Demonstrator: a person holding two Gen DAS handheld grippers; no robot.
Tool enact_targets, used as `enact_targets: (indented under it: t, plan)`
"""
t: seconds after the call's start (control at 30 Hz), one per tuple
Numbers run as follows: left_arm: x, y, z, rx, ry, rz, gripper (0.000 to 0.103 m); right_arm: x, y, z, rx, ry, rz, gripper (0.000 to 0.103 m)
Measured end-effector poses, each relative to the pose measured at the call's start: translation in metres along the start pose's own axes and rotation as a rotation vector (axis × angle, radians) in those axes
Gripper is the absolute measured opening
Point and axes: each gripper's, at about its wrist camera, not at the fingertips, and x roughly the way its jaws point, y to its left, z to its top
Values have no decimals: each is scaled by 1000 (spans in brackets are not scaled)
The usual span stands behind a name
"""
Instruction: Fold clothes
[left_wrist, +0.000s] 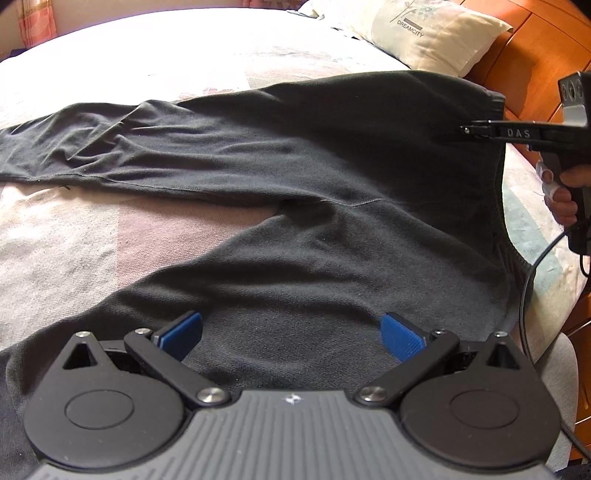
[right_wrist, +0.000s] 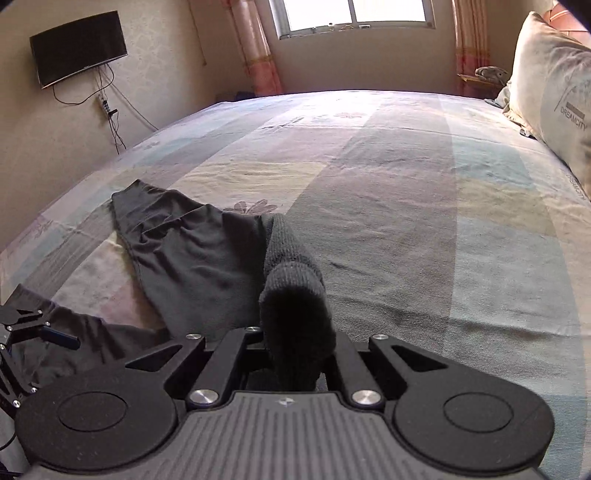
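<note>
Dark grey trousers (left_wrist: 295, 166) lie spread on the bed, one leg stretching left and the other running toward my left gripper (left_wrist: 291, 332). That gripper hovers just over the near leg, open, its blue pads (left_wrist: 181, 332) wide apart with nothing between them. At the right, my right gripper (left_wrist: 469, 129) is shut on the ribbed waistband (right_wrist: 295, 295) and holds that corner lifted off the bed. In the right wrist view the bunched waistband hides the fingertips of the right gripper (right_wrist: 295, 343), and the trousers (right_wrist: 192, 266) trail off to the left.
A patterned bedsheet (right_wrist: 406, 184) covers the wide bed. A printed pillow (left_wrist: 432, 33) leans on the wooden headboard (left_wrist: 535, 55). A hand (left_wrist: 565, 199) holds the right gripper's handle, with a cable (left_wrist: 528, 295) hanging below. A wall TV (right_wrist: 77, 48) and a window (right_wrist: 354, 14) lie beyond.
</note>
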Motion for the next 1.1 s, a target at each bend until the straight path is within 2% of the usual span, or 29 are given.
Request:
enact_targets:
  t: [0.13,0.33,0.43,0.57,0.63,0.7,0.93,1.03,1.1]
  plan:
    - [-3,3,3,-28,-7,-29,102,-9,13,-3,-52,-4,0,6]
    - [-2,21,29,-179,-38,-216,102,-9,29,-13,-129,21,0,6]
    - [6,24,51,-189,-36,-210,102,-7,34,-19,-150,33,5,6]
    - [19,16,80,-87,-7,-132,102,-6,33,-24,-148,41,18,6]
    - [25,18,94,-76,-5,-137,102,-6,33,-26,-157,44,11,6]
    - [32,22,109,-99,-5,-174,102,-5,34,-29,-172,47,6,6]
    - [83,58,144,-375,14,-343,102,2,38,-38,-207,71,-10,7]
    - [105,72,145,-466,37,-363,102,4,40,-42,-220,84,-9,7]
    - [115,78,144,-491,47,-356,102,5,41,-46,-225,93,-5,7]
